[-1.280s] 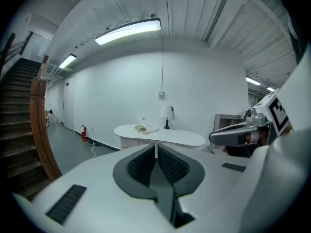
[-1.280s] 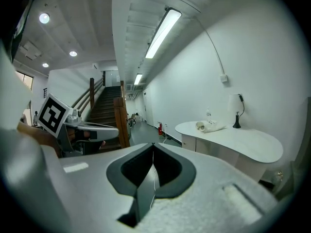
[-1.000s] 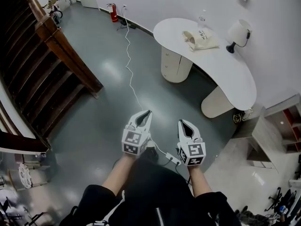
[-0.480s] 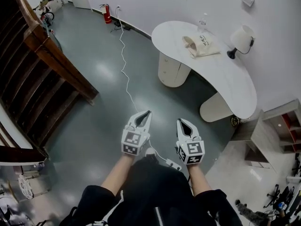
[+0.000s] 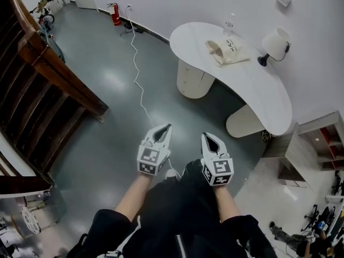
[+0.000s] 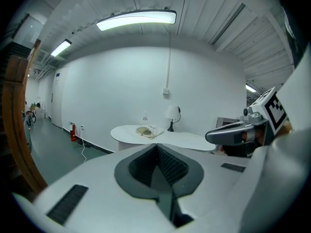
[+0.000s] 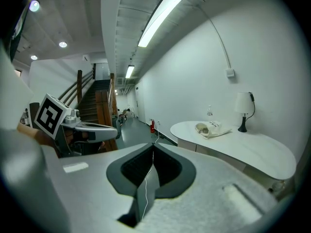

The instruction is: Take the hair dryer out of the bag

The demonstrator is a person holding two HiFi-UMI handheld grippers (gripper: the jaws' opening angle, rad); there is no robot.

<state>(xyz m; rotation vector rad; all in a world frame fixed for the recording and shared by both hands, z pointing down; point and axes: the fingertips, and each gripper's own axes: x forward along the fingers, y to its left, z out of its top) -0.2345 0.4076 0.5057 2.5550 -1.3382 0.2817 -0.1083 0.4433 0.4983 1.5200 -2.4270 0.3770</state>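
— What's closest to the camera?

— Two bare forearms (image 5: 134, 198) reaching out from dark sleeves, each holding a tool. The left hand-held gripper (image 5: 169, 126) has its jaws pressed together with nothing between them. The right hand-held gripper (image 5: 205, 135) is the same, closed and empty. The two are side by side and apart, both pointing forward over the floor (image 5: 107, 128).

— Do the gripper views agree?

— Yes. In the left gripper view the left one's ribbed pads (image 6: 167, 165) meet at the tip. In the right gripper view the right one's two halves join along a thin seam.

— What's below them?

— A grey, shiny floor. A white cable (image 5: 137, 77) snakes across it from the far wall towards the person's feet. A dark wooden staircase (image 5: 48, 90) climbs at the left.

— And the bag?

— The bag (image 5: 228, 51) is pale cloth with dark print. It lies slumped on a curved white counter (image 5: 258, 93), well ahead of both grippers and touched by neither.

— Can you see the hair dryer?

— I can't make it out from here, as the bag is too small in every view.

— Anything beside the bag?

— A clear bottle (image 5: 229, 23) stands just behind it. A white-shaded lamp (image 5: 275, 43) on a dark stem stands to its right. Farther off, a red fire extinguisher (image 5: 115, 14) stands by the wall (image 5: 177, 4).
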